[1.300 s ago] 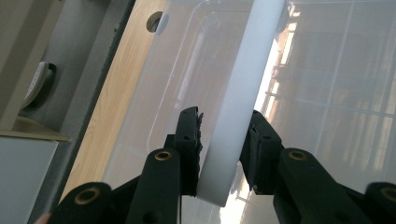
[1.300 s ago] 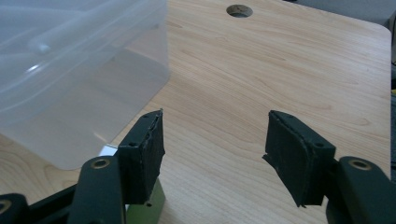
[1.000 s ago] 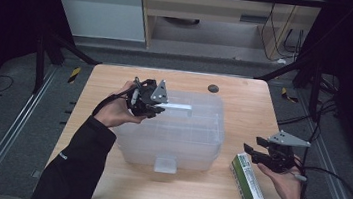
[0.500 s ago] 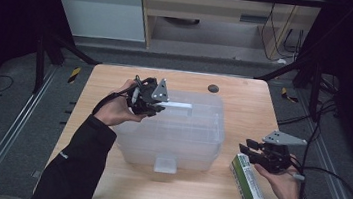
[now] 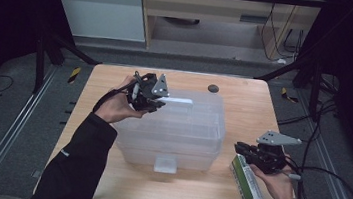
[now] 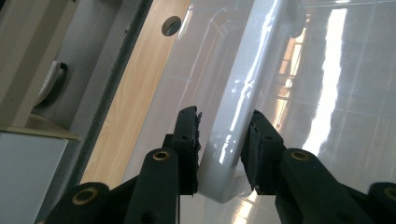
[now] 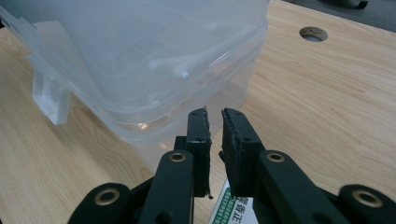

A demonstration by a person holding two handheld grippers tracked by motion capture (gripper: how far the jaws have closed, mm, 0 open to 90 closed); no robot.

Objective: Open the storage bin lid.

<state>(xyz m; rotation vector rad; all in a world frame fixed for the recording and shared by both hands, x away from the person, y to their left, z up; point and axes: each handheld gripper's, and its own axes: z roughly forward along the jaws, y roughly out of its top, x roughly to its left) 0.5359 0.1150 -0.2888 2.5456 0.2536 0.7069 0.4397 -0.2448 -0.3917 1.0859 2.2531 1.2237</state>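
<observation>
Two hands work at the wooden table (image 5: 245, 100), one gripper in each. The left hand (image 5: 113, 106) reaches in from the near left edge, its dark-sleeved forearm angled up toward the far left corner of the storage box (image 5: 181, 130), and its left gripper (image 5: 157, 100) lies almost level over the lid. In the left gripper view its jaws stand on either side of the white handle (image 6: 233, 135), the left jaw touching it and the right one just beside it, so they are closed around the bar. The right hand (image 5: 280, 184) rests low at the near right, and the right gripper (image 5: 239, 148) points left toward the box's right end; its jaws are almost together with a thin gap, gripping nothing.

The box is clear frosted plastic with a lid, a white latch (image 5: 165, 163) on its near side, sitting mid-table. A green and white carton (image 5: 248, 183) lies under the right hand; it carries printing too small to read.
</observation>
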